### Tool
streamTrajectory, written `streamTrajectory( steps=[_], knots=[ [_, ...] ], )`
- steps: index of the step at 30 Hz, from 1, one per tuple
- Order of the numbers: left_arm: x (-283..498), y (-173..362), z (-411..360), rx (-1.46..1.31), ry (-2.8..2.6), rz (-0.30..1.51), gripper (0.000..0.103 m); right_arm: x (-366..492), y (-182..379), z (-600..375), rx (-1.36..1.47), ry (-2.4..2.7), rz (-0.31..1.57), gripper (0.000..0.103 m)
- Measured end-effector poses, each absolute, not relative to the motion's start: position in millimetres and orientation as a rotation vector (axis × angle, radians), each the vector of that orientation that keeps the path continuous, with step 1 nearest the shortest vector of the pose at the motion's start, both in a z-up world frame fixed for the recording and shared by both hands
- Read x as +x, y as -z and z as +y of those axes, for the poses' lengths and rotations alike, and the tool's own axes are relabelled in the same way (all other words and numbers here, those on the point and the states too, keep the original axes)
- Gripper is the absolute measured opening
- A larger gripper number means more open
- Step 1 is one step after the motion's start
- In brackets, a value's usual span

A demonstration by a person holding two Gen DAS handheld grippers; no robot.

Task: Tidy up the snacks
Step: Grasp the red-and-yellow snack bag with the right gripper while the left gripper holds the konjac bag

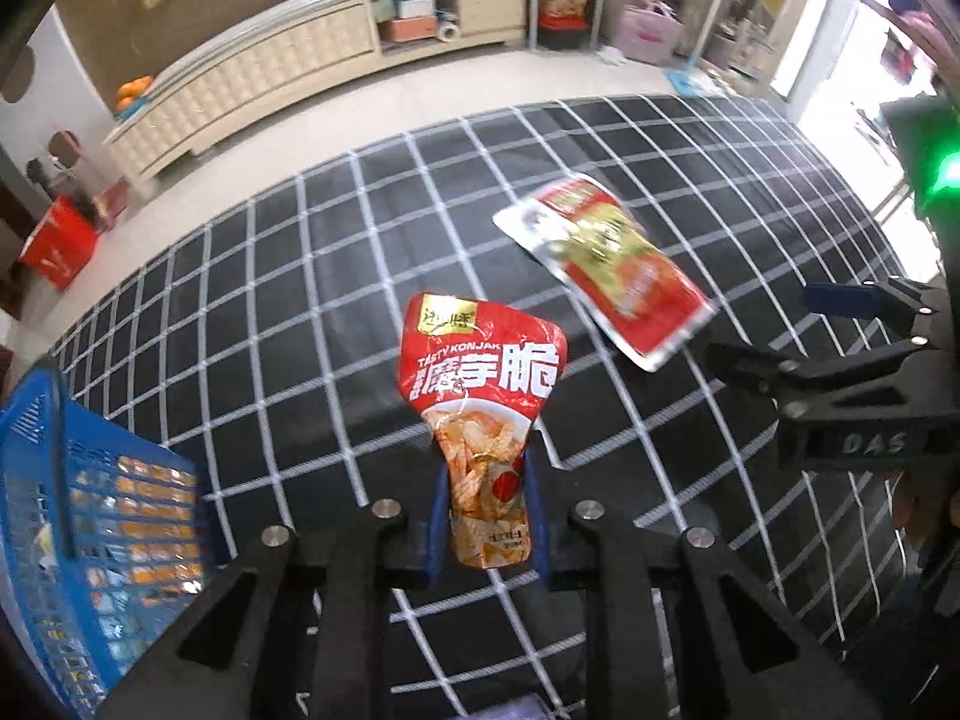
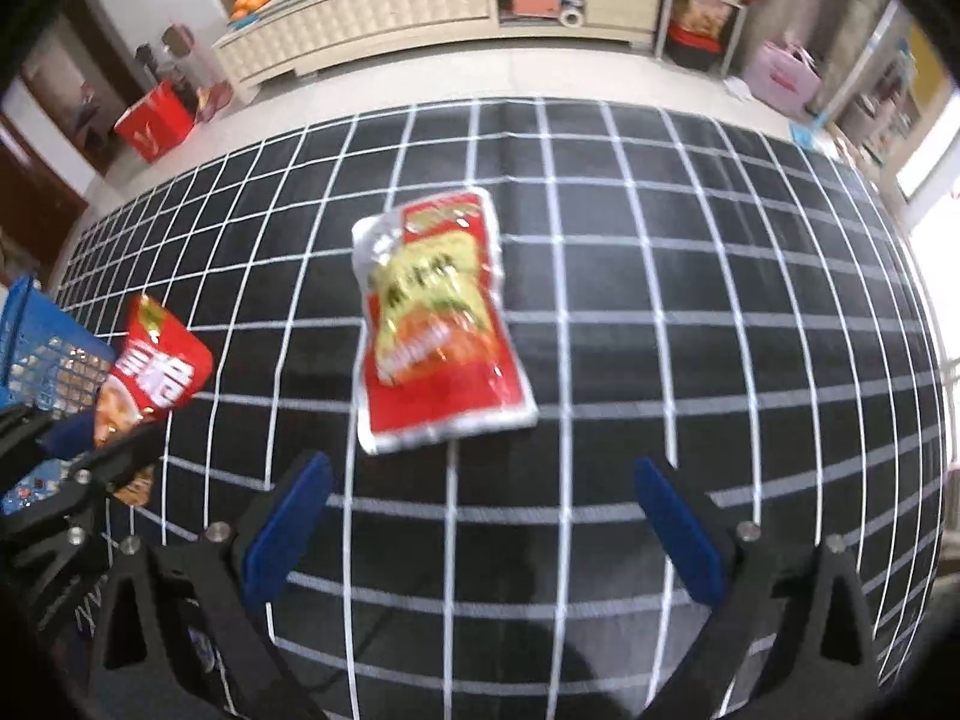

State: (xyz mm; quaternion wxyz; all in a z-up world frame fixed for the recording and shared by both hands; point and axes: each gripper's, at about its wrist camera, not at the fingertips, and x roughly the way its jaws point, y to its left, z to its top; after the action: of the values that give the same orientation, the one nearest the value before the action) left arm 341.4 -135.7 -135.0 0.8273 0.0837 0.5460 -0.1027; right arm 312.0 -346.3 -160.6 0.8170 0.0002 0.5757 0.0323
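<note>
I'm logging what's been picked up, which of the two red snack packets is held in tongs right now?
The konjac packet, clamped by its lower end in the left tongs. The other red packet lies loose on the checked cloth.

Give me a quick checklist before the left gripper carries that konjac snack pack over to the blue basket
1. Left gripper shut on the konjac snack pack: ok, blue pads press both sides of its lower end.
2. Pack clear of the checked tablecloth: cannot tell.
3. Blue basket within view, to the left: ok.
4. Room in the basket: cannot tell, packets already show through its mesh.
5. Right gripper out of the way: ok, jaws open and empty.
6. Second red snack pouch untouched: ok, lying flat on the cloth.
</note>
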Motion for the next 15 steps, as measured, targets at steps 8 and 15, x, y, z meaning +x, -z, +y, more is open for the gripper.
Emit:
streamTrajectory(
  steps=[8,15],
  knots=[
    [372,153,-127,0.154,0.158,1.176,0.020,374,184,-324,-0.092,-0.064,1.273,0.102],
    [392,163,-107,0.109,0.091,1.197,0.020,392,208,-327,-0.079,-0.063,1.318,0.103]
  ],
)
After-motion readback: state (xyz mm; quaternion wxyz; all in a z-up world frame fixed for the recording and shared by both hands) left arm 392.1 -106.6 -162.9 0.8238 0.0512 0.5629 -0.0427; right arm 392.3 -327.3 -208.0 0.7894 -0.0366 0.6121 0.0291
